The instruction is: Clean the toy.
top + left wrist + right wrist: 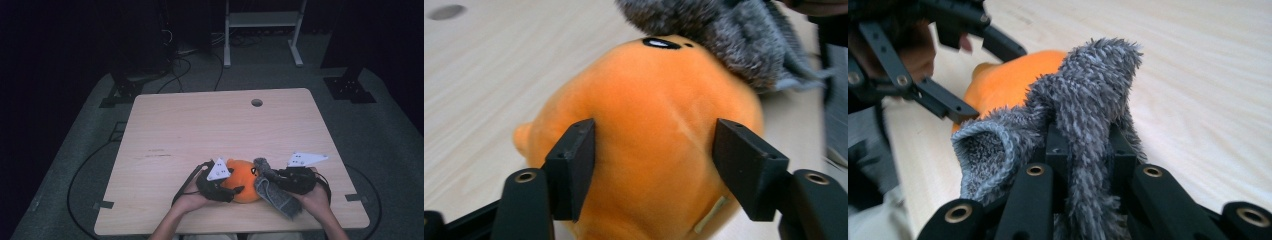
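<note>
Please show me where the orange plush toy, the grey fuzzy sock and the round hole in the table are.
orange plush toy (654, 130): left gripper view, the middle of its body between the two jaws.
grey fuzzy sock (1093, 85): right gripper view, its fuzzy upper part above the jaws.
round hole (256, 102): high view, its centre, near the table's far edge.

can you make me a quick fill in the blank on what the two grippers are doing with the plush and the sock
1. The left gripper has its jaws on either side of the ____ plush toy.
2. The right gripper is shut on a fuzzy ____ sock.
3. Everything sits on a light ____ table.

Missing words: orange; grey; wooden
</note>
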